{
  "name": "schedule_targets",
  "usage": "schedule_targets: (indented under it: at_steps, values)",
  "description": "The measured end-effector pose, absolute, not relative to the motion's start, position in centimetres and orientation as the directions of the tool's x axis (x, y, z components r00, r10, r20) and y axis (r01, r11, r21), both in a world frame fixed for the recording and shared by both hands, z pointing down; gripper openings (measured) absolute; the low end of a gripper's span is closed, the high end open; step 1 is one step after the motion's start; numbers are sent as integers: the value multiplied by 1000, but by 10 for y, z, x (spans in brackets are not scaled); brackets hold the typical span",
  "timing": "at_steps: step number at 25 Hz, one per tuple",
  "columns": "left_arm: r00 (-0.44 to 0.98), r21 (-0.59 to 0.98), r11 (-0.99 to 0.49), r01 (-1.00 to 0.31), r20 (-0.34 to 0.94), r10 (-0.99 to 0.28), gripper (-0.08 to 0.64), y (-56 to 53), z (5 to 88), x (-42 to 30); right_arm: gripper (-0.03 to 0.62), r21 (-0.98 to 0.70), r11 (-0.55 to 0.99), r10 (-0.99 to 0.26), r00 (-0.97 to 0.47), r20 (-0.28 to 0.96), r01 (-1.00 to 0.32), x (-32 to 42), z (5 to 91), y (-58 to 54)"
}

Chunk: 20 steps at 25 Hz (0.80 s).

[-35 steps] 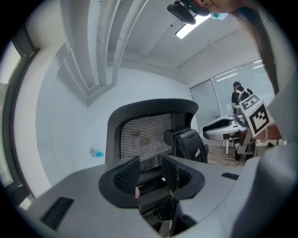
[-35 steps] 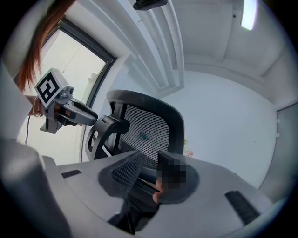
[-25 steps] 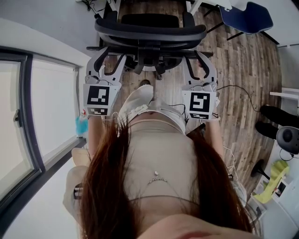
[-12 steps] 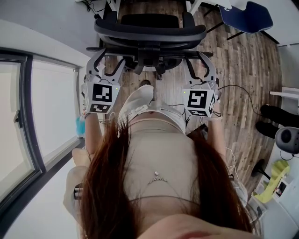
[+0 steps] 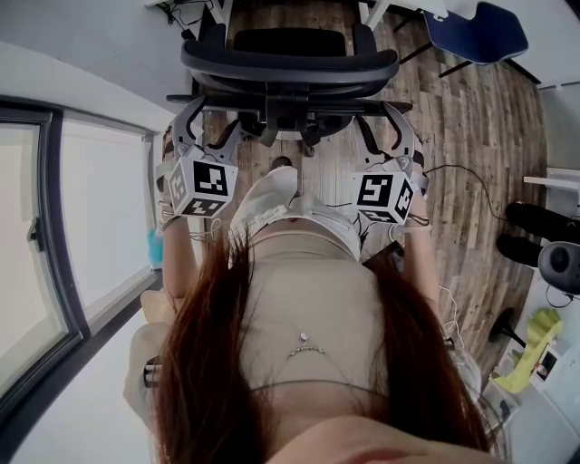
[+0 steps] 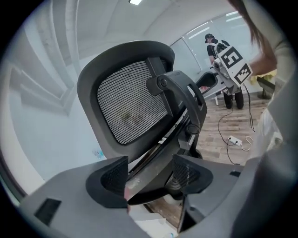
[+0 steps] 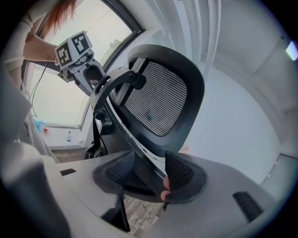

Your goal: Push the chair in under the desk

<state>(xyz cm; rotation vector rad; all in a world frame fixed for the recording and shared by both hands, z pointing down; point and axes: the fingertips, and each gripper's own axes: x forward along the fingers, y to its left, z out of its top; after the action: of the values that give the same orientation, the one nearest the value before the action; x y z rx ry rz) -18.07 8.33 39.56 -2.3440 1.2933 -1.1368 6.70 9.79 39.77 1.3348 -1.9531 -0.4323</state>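
The black mesh-backed office chair (image 5: pixel 290 62) stands in front of me with its back toward me. My left gripper (image 5: pixel 207 130) is at the left side of the backrest's lower edge, my right gripper (image 5: pixel 385 127) at the right side. In the left gripper view the chair (image 6: pixel 130 107) fills the frame, and the left gripper (image 6: pixel 150 175) has just been opening, with the backrest's lower frame in the gap. In the right gripper view the right gripper (image 7: pixel 150 173) has also just been opening. The rim of the chair (image 7: pixel 160 100) runs between its pads, close to the right one.
White desk legs (image 5: pixel 220 11) show beyond the chair at the top. A blue chair (image 5: pixel 480 32) stands at the back right. A cable (image 5: pixel 458 172) lies on the wood floor. A glass wall (image 5: pixel 54 227) runs along the left. Someone's dark shoes (image 5: pixel 535 222) are at the right.
Both grippers have rolled outward, so their marker cubes now look tilted, and both have sunk a little. Their jaws stand wider apart around the chair's back edge.
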Motion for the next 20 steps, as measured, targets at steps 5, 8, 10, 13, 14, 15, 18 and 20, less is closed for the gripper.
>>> schedule_targets:
  at_steps: [5,8,10,13,14,15,18,20]
  values:
    - [274,-570,-587,-575,542,-795,291,80,405,-183,221,645,413,-902,-191,387,-643,70,405,96]
    - [266,-581,-591,-560,549,-792,291,78,409,-182,225,660,414,-901,-181,394,-627,73,408,95]
    - [261,-587,-595,-549,556,-789,291,77,411,-182,230,673,420,-899,-175,402,-609,74,412,94]
    - [251,-593,-603,-534,569,-783,295,75,417,-184,235,680,430,-894,-177,411,-594,73,415,93]
    - [246,-598,-604,-527,573,-782,296,74,418,-184,236,680,433,-893,-179,413,-591,72,415,93]
    - [240,-604,-604,-520,575,-782,298,73,419,-185,238,682,436,-892,-179,416,-587,72,416,92]
    - [217,-629,-605,-489,584,-782,301,70,424,-186,265,703,454,-883,-170,437,-547,74,422,91]
    - [208,-640,-608,-470,589,-781,304,69,427,-186,272,718,462,-879,-162,448,-521,75,426,90]
